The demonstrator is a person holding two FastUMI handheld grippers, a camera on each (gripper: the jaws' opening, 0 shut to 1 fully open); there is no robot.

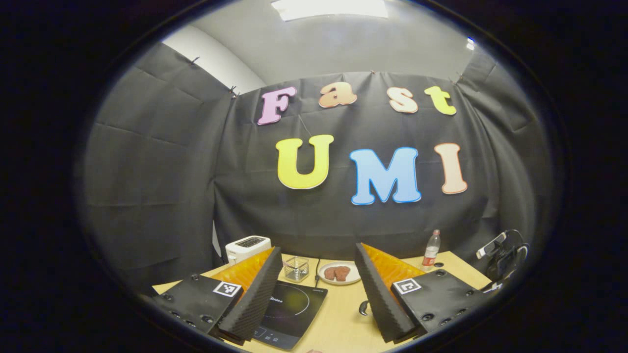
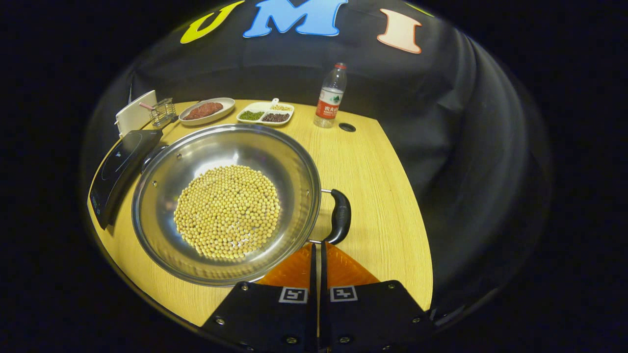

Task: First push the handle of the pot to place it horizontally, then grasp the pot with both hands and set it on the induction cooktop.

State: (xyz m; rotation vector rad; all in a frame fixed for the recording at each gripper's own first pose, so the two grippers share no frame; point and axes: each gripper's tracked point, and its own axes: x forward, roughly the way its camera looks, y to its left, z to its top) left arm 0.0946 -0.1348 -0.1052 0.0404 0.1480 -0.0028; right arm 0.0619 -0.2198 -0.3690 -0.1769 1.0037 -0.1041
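In the left gripper view the left gripper is spread wide and holds nothing; below and between its fingers lies the cooktop; ahead sit a wire basket and a plate of reddish meat; a bottle stands ahead to the right. In the right gripper view the right gripper is closed, fingers together and empty, their tips just beside the pot handle; the pot, left of the fingers, holds yellow beans; far ahead a divided dish holds green, dark and pale grains.
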